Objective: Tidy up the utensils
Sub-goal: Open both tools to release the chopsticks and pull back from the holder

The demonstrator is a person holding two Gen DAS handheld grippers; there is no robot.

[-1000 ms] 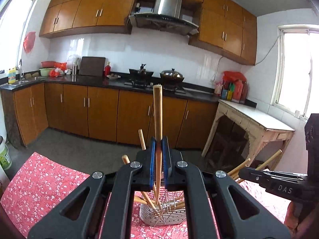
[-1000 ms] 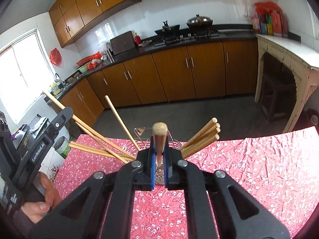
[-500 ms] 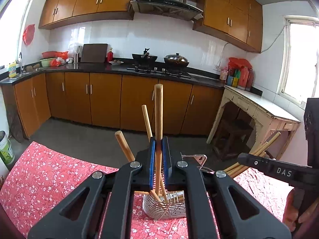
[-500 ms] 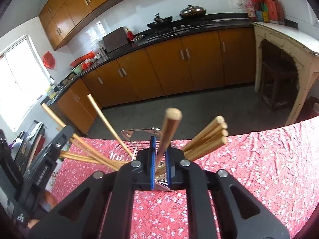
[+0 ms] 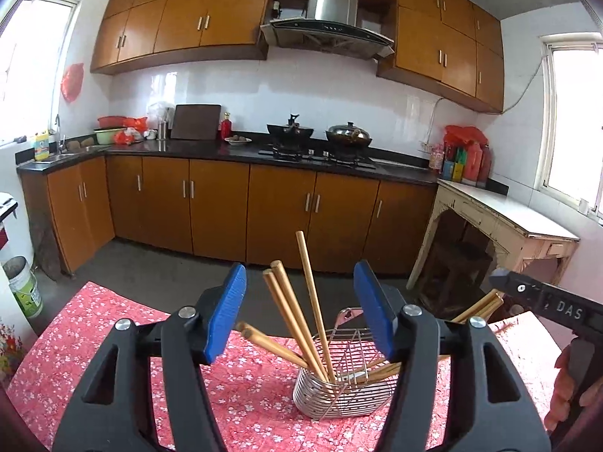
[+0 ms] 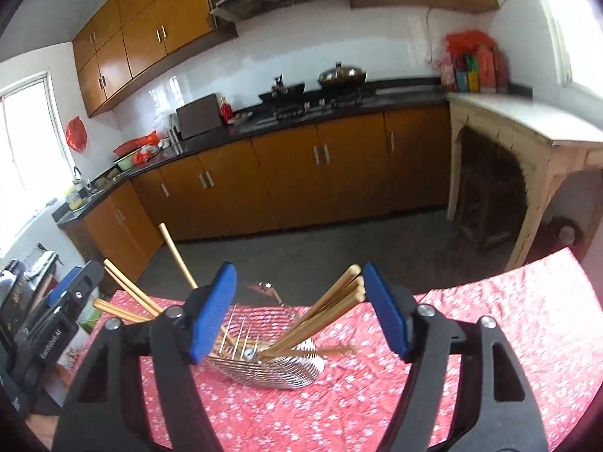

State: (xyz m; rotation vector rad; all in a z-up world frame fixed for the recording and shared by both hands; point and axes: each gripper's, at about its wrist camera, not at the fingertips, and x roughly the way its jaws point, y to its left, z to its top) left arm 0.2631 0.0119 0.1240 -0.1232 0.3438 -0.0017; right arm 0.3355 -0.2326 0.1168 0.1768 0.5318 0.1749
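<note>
both grippers, left (image 5: 299,312) and right (image 6: 299,310), hang with jaws spread wide, gripping nothing. the wooden chopsticks (image 5: 297,324) lean in the wire basket (image 5: 345,388) on the red floral tablecloth (image 5: 241,388).

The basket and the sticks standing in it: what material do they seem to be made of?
The basket looks like bare metal wire, probably stainless steel: thin silvery rods with gaps and a bright shine. The sticks look like unpainted wood or bamboo: matte, pale tan, with blunt cut ends. Which of the two cannot be told.
</note>
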